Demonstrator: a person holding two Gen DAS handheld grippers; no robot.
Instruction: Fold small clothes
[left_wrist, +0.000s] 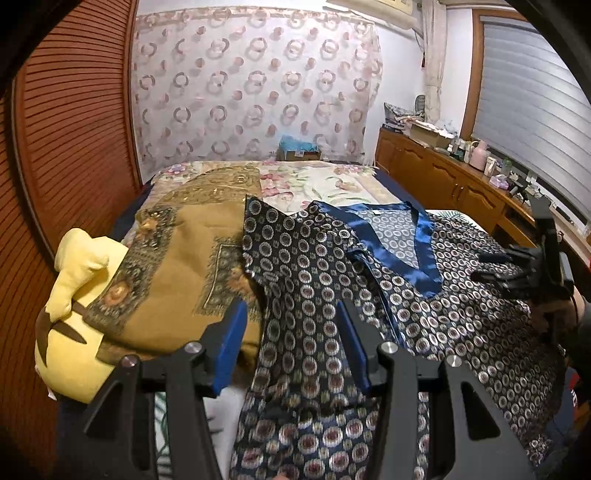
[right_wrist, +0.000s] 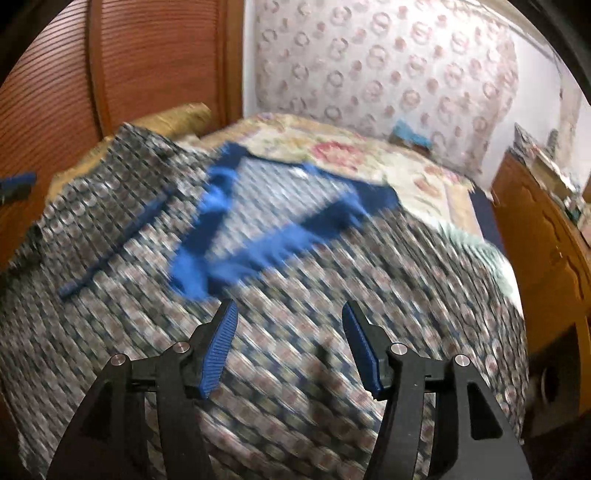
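A dark navy top (left_wrist: 424, 306) with a circle print and a shiny blue V-neck collar (left_wrist: 424, 251) lies spread on the bed. Its left sleeve is folded up toward the middle. My left gripper (left_wrist: 291, 314) is open, its blue pads on either side of the sleeve cloth without pinching it. The right gripper body (left_wrist: 532, 266) shows at the right edge of the left wrist view. In the blurred right wrist view my right gripper (right_wrist: 290, 314) is open and empty above the top (right_wrist: 295, 369), just below the collar (right_wrist: 258, 236).
A mustard patterned cloth (left_wrist: 177, 258) and a yellow garment (left_wrist: 77, 314) lie left of the top. A floral bedsheet (left_wrist: 325, 181) covers the far bed. A wooden louvred wardrobe (left_wrist: 74, 129) stands at left, a wooden cabinet (left_wrist: 443, 177) with clutter at right.
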